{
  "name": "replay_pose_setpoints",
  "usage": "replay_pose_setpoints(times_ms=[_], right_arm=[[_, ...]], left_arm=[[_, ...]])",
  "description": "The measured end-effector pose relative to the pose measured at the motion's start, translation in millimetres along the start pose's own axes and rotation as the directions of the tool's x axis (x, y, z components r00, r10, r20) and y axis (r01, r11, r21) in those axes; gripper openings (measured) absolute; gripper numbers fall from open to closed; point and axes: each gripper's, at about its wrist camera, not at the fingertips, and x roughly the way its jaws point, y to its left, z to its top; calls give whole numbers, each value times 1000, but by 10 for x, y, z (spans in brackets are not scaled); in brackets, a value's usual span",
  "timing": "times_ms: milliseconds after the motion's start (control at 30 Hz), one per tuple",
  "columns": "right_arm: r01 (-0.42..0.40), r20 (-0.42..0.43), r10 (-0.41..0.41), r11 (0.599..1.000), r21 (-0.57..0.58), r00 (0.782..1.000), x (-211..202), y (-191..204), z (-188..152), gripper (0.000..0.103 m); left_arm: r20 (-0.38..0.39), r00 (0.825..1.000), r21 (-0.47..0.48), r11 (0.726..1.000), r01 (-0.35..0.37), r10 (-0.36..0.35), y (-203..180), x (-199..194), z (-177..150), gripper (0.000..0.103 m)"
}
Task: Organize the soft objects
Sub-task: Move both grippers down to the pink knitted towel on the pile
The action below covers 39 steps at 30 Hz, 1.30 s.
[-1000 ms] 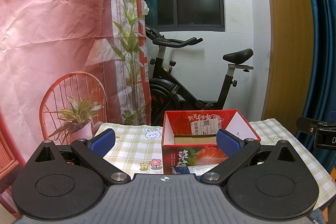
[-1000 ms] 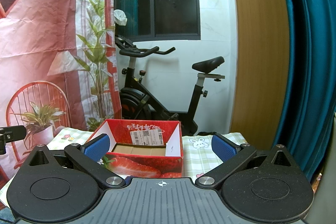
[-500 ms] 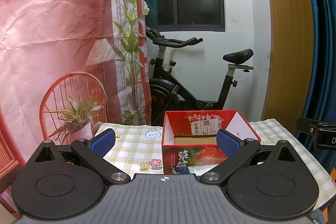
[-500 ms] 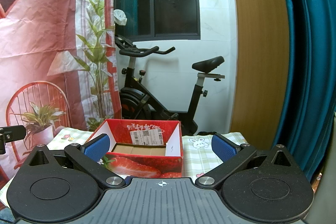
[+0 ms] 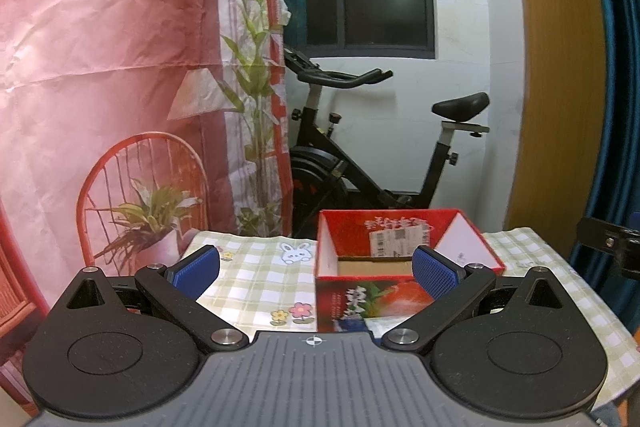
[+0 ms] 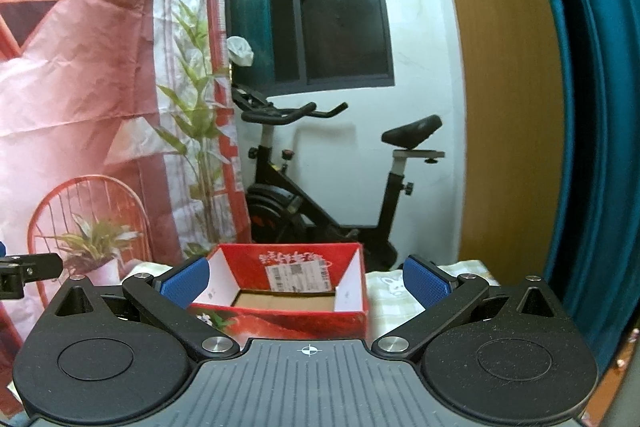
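Note:
A red cardboard box (image 5: pixel 404 291) with a strawberry print stands open on a checked tablecloth (image 5: pixel 260 279); its brown floor shows and nothing lies in it. My left gripper (image 5: pixel 316 269) is open and empty, held before the box's left front. In the right wrist view the same box (image 6: pixel 288 291) sits straight ahead between the blue pads of my right gripper (image 6: pixel 306 281), which is open and empty. No soft object is in view.
An exercise bike (image 5: pixel 380 163) stands behind the table against a white wall. A pink printed backdrop (image 5: pixel 100 87) hangs at the left. A wooden panel (image 6: pixel 504 107) and a teal curtain (image 6: pixel 592 107) are at the right.
Both grippers have risen slightly and tilted down, so more of the box's inside shows. Both stay open.

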Motion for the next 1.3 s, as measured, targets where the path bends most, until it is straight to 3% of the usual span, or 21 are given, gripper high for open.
replay_pose_setpoints(times_ms=[100, 333, 533, 600, 800, 1033, 1167, 1300], right_arm=[[-9, 12, 9, 1000, 17, 1000, 102, -77, -63, 103], [-20, 25, 20, 1000, 13, 999, 388, -128, -261, 103], [3, -94, -5, 1000, -15, 996, 713, -58, -670, 103], [27, -131, -30, 999, -27, 991, 792, -31, -834, 103], [2, -261, -6, 1000, -15, 965, 973, -10, -1232, 103], [-56, -357, 55, 998, 7, 933, 1079, -34, -1383, 103], [-72, -380, 75, 997, 23, 922, 1136, -58, -1427, 102], [-80, -402, 90, 996, 40, 911, 1170, -93, -1452, 96]], left_arm=[[4, 1000, -16, 1000, 7, -6, 36, 95, -17, 103], [-23, 995, -61, 993, 97, -98, 66, 383, -205, 103], [-129, 987, -48, 995, 87, -93, 61, 698, -560, 103], [-177, 980, -71, 994, 83, -94, 96, 808, -678, 103], [-333, 937, -120, 990, 67, -104, 170, 1076, -979, 103], [-446, 889, -130, 990, 46, -100, 218, 1287, -1209, 101], [-457, 879, -176, 983, 56, -132, 304, 1318, -1240, 91], [-440, 882, -192, 977, 90, -168, 286, 1286, -1219, 79]])
